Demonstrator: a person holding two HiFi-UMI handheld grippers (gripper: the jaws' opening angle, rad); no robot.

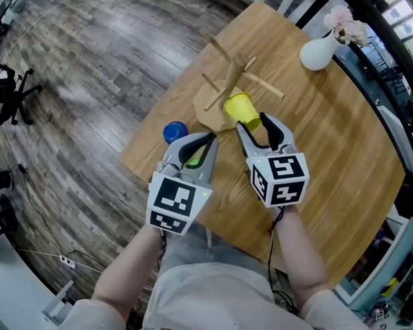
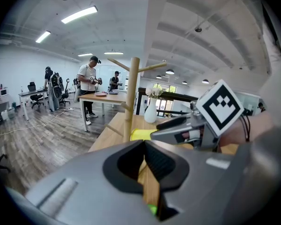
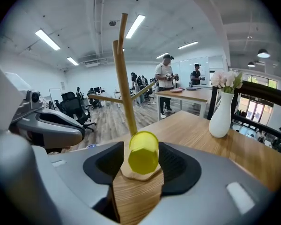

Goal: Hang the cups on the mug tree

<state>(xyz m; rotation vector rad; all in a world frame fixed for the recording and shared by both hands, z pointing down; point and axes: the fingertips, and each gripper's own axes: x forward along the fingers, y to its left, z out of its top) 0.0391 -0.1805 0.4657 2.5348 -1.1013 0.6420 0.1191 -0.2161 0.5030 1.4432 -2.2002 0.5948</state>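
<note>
The wooden mug tree (image 1: 228, 81) stands mid-table on its flat base. A yellow cup (image 1: 241, 108) sits tilted over that base, close to the trunk. My right gripper (image 1: 256, 128) is just behind the cup and open. In the right gripper view the yellow cup (image 3: 143, 156) shows between the wide jaws without the pads pressing on it. A blue cup (image 1: 174, 131) stands on the table left of the base. My left gripper (image 1: 208, 141) is beside it, its fingertips together. A small green thing (image 1: 193, 161) shows in the gap behind them; what it is I cannot tell.
A white vase (image 1: 319, 50) with pink flowers stands at the table's far right. The table's left edge runs close beside the blue cup. Wooden pegs (image 3: 107, 99) stick out from the trunk on several sides. People stand at a far table (image 2: 100, 95).
</note>
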